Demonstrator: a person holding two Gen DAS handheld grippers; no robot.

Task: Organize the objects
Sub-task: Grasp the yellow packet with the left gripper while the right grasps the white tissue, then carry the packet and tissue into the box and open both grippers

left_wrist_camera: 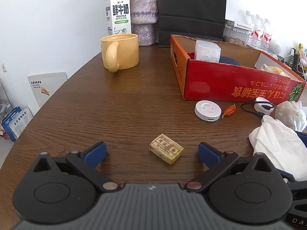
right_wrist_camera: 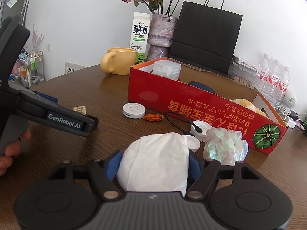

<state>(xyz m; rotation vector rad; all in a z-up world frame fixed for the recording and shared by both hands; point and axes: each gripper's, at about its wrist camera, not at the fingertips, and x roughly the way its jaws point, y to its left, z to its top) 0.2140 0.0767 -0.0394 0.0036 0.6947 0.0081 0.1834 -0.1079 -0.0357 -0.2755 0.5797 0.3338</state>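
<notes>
Right gripper (right_wrist_camera: pixel 153 164) blue pads pressed against both sides of a white tissue wad (right_wrist_camera: pixel 155 163) on the brown table (right_wrist_camera: pixel 86 88). Left gripper (left_wrist_camera: pixel 151 151) wide apart, holding nothing, stamped tan block (left_wrist_camera: pixel 166 148) lying between its fingers, untouched; its side reads "GenRobot.AI". Milk carton (right_wrist_camera: pixel 140 38) reads "FRESH MILK". Red box (right_wrist_camera: pixel 191 103) near the tissue has orange upside-down print.

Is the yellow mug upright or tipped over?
Upright. The yellow mug stands on its base on the table, rim level and facing up, handle toward the left wrist camera. Its contents cannot be seen.
</notes>
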